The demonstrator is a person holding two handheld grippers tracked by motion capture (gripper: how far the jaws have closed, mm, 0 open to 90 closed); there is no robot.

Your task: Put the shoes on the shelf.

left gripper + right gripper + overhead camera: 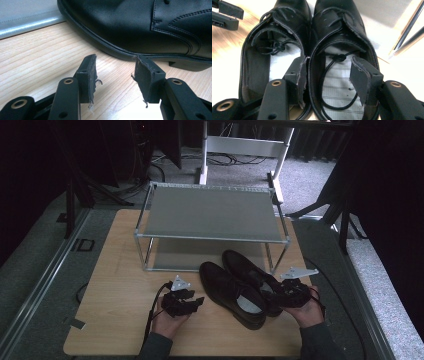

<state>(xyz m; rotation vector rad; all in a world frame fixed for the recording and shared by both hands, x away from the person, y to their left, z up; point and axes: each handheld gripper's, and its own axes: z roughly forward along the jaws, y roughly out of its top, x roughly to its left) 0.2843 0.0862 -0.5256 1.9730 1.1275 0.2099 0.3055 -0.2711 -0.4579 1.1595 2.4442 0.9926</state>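
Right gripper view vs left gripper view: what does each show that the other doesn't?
Right gripper view: both black shoes from behind, openings up, loose laces and pale insoles inside, its jaws apart over the right-hand shoe's heel. Left gripper view: one shoe's side and sole edge, the shelf's metal edge, its jaws open and empty. Shared: black leather shoe, wooden tabletop.

black shoes (pixel 240 287), side by side, upright

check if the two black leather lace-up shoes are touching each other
Touching: in the right gripper view the left shoe and right shoe press side against side, no gap between.
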